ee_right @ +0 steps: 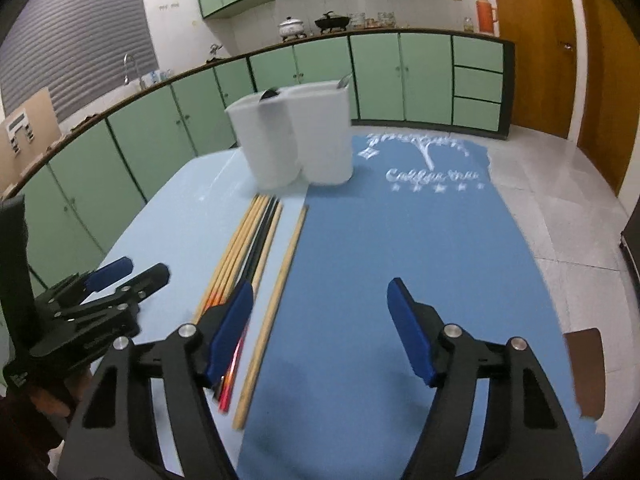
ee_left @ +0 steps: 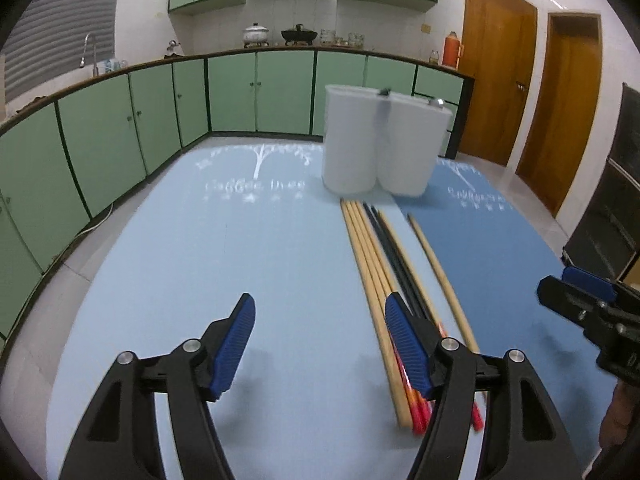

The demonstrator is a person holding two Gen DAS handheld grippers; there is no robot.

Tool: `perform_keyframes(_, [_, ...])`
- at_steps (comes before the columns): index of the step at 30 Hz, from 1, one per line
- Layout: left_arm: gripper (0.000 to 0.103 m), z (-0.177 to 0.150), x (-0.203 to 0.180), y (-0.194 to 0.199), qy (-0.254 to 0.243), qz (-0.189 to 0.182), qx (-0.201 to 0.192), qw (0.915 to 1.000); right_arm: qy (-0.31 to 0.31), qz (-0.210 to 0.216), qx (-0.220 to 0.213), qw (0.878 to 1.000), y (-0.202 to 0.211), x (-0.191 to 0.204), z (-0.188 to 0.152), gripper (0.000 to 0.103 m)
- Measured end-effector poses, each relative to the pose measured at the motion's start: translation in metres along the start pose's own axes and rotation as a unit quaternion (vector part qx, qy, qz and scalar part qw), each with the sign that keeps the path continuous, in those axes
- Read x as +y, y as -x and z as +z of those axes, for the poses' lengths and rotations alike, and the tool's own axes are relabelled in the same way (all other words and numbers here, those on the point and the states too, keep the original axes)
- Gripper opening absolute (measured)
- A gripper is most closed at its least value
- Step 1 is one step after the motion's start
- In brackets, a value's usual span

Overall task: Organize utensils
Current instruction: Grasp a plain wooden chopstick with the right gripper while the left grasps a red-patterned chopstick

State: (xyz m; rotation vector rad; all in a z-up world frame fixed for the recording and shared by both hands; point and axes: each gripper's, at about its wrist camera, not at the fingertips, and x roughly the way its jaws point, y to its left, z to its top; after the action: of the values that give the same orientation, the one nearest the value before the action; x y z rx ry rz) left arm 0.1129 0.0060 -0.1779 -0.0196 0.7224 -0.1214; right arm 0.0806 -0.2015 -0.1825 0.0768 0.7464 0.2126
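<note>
Both the left hand-held gripper point(ee_left: 320, 344) and the right hand-held gripper point(ee_right: 320, 332) gape wide, empty. Chopsticks point(ee_left: 370, 248) lie on the desk point(ee_left: 200, 260) just before two white holders point(ee_left: 384, 144).

Wooden and black chopsticks point(ee_left: 374, 248) lying side by side on mats, two white holders point(ee_left: 384, 142) upright beyond

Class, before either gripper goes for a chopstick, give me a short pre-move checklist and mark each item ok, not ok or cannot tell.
1. Left tongs open, nothing between them: ok.
2. Right tongs open, nothing between them: ok.
3. Chopsticks lie flat on the table, reachable: ok.
4. Single light chopstick lies apart from the bundle, easy to pick alone: ok.
5. White holders upright behind the chopsticks: ok.
6. Room left inside the holders: cannot tell; only utensil tips show above the rims.
</note>
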Motion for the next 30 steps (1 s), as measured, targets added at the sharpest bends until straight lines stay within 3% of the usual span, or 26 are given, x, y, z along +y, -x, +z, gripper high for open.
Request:
perform_keyframes(4, [0.066,-0.010,-0.001,0.002,0.000,-0.004,0.012,0.9999,0.005,0.012,0.021,1.000,-0.006,0.011,-0.009,0.056])
perform_keyframes(15, [0.057,-0.019,-0.010,-0.006,-0.008,-0.035,0.060,0.9975,0.013,0.047,0.100,0.994,-0.035,0.028,-0.020,0.017])
perform_keyframes(24, [0.054,-0.018,-0.014,-0.019,-0.006,-0.045,0.084,0.9954,0.010,0.047,0.113,0.992,-0.041,0.025,-0.021,0.010])
perform_keyframes(30, [0.040,-0.016,-0.013,-0.020,-0.004,-0.045,0.088,0.9951,0.008,0.045,0.113,0.993,-0.039,0.018,-0.020,0.007])
